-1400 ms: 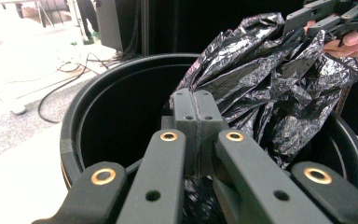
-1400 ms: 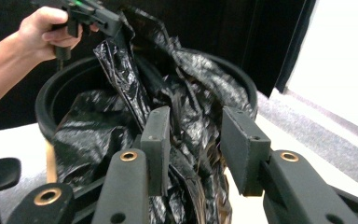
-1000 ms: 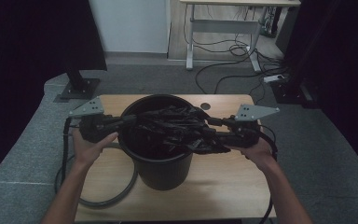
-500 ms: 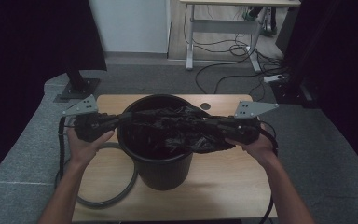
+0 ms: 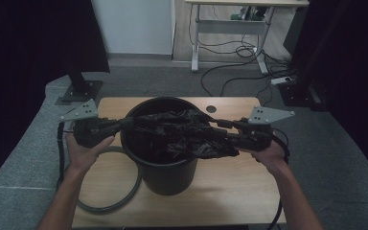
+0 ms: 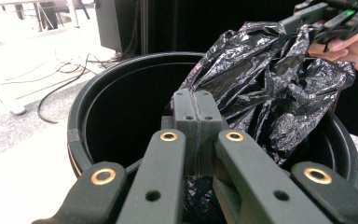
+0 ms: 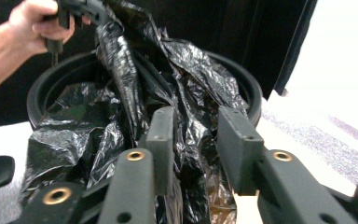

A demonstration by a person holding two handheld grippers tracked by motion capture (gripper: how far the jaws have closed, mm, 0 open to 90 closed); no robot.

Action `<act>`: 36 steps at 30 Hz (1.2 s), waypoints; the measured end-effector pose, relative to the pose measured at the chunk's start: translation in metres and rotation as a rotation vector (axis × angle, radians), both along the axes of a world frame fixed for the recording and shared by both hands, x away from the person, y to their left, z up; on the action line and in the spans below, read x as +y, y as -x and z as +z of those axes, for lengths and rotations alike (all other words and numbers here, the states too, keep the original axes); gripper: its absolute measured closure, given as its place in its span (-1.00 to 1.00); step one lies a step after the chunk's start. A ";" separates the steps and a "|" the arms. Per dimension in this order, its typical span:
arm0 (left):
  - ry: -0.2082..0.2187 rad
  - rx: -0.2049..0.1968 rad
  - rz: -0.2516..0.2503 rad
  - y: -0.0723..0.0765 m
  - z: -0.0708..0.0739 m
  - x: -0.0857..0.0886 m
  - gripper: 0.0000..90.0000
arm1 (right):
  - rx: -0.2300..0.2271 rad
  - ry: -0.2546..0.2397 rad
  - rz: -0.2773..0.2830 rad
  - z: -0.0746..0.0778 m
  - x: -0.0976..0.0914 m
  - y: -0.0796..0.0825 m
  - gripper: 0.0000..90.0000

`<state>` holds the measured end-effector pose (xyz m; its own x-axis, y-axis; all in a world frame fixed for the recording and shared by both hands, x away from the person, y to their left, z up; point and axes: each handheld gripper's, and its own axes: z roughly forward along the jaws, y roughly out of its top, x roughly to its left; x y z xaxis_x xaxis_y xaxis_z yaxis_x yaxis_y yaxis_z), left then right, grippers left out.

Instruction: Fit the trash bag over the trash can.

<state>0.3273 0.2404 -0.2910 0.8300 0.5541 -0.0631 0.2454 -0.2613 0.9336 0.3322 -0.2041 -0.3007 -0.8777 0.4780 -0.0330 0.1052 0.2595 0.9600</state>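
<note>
Plastic stretches between your hands: the black bag [image 5: 182, 134] spans the bucket [image 5: 165, 167] mouth, seemingly to line it; your left gripper [image 6: 193, 112] pinches its edge tight; your right gripper [image 7: 200, 140] stands apart around bunched film.

A black bucket [image 5: 165, 158] stands mid-table, taking most of the centre. A crumpled black bag [image 5: 187, 134] stretches across its mouth and blocks most of the opening; a dark gap stays free along the left inner wall. A grey hose loop [image 5: 110, 201] lies on the table [image 5: 230, 191] left of the bucket. The wood to the right and front of the bucket is bare.
</note>
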 end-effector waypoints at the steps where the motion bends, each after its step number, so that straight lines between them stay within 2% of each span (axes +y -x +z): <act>1: -0.001 -0.001 0.000 0.000 0.000 -0.001 1.00 | 0.005 -0.007 -0.001 0.001 -0.002 0.002 0.36; 4: -0.004 0.003 0.003 -0.001 -0.001 -0.002 1.00 | 0.009 -0.019 -0.004 0.005 -0.011 0.010 0.27; 8: -0.006 0.005 0.009 -0.002 -0.001 -0.003 1.00 | 0.019 -0.026 -0.007 0.003 -0.017 0.017 0.25; 11: -0.008 0.006 0.009 -0.001 -0.001 -0.003 1.00 | 0.051 -0.002 0.010 -0.008 -0.021 0.022 0.16; 13: -0.011 0.008 0.009 -0.001 -0.002 -0.004 1.00 | 0.061 0.004 0.009 -0.011 -0.020 0.023 0.15; 15: -0.012 0.009 0.009 -0.001 -0.002 -0.005 1.00 | 0.080 0.004 0.032 -0.017 -0.020 0.024 0.18; 16: -0.011 0.009 0.007 -0.001 -0.002 -0.005 1.00 | 0.081 0.003 0.039 -0.020 -0.019 0.025 0.21; 17: -0.011 0.010 0.005 -0.002 -0.002 -0.005 1.00 | 0.079 0.007 0.061 -0.024 -0.017 0.027 0.36; 18: -0.012 0.012 0.004 -0.002 -0.002 -0.006 1.00 | 0.079 0.007 0.061 -0.024 -0.017 0.027 0.36; 22: -0.015 0.012 0.005 -0.001 -0.002 -0.006 1.00 | 0.048 0.029 0.093 -0.028 -0.010 0.035 0.81; 25: -0.016 0.010 0.010 -0.001 -0.002 -0.005 1.00 | 0.009 0.044 0.149 -0.026 -0.002 0.052 0.91; 28: -0.015 0.009 0.009 0.000 -0.002 -0.005 1.00 | 0.000 0.053 0.171 -0.026 0.002 0.058 0.90; 29: -0.014 0.009 0.007 0.000 -0.002 -0.004 1.00 | -0.007 0.058 0.180 -0.025 0.004 0.061 0.76; 30: -0.012 0.009 0.007 0.001 -0.002 -0.004 1.00 | -0.007 0.058 0.180 -0.025 0.004 0.061 0.76; 32: -0.012 0.007 0.006 0.001 -0.001 -0.004 1.00 | -0.001 0.040 0.168 -0.023 0.002 0.061 0.62; 33: -0.012 0.006 0.004 0.002 -0.001 -0.004 1.00 | -0.005 0.022 0.143 -0.021 -0.002 0.058 0.53; 36: -0.012 0.006 0.002 0.002 -0.001 -0.004 1.00 | -0.007 -0.001 0.111 -0.018 -0.007 0.053 0.46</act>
<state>0.3258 0.2366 -0.2921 0.8286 0.5564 -0.0616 0.2519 -0.2723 0.9287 0.2794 -0.2113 -0.3182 -0.9249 0.3782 -0.0384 0.0697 0.2679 0.9609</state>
